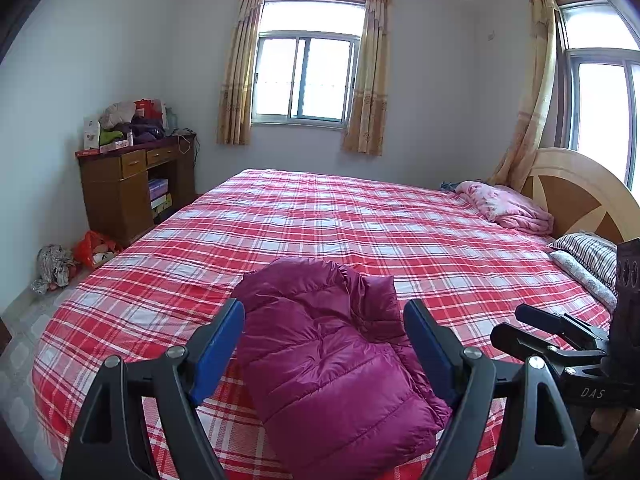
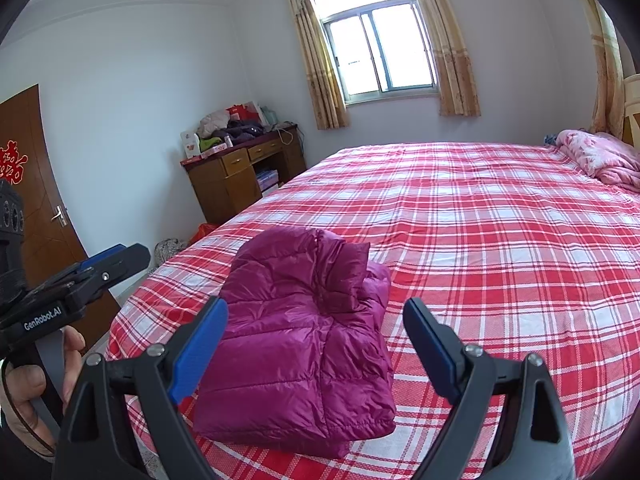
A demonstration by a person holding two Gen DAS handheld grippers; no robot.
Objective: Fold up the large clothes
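A magenta quilted down jacket [image 1: 332, 356] lies folded into a compact bundle near the front edge of the bed [image 1: 360, 220]; the right wrist view shows the same jacket [image 2: 304, 340] with its collar on top. My left gripper [image 1: 324, 316] hovers just in front of the bundle, jaws wide apart, blue pads clear of the fabric. My right gripper [image 2: 316, 316] also hangs open before the jacket, touching nothing. Each gripper shows in the other's view: the right gripper [image 1: 560, 332] at the right edge, the left gripper [image 2: 100, 268] at the left, held by a hand [image 2: 36, 380].
A red plaid sheet covers the bed [image 2: 500, 240]. A pink blanket [image 1: 508, 206] and striped pillows [image 1: 588, 256] lie by the wooden headboard [image 1: 580, 192]. A cluttered wooden desk [image 1: 132, 184] stands by the far wall, with bags [image 1: 96, 250] on the floor. A brown door [image 2: 36, 200] is at left.
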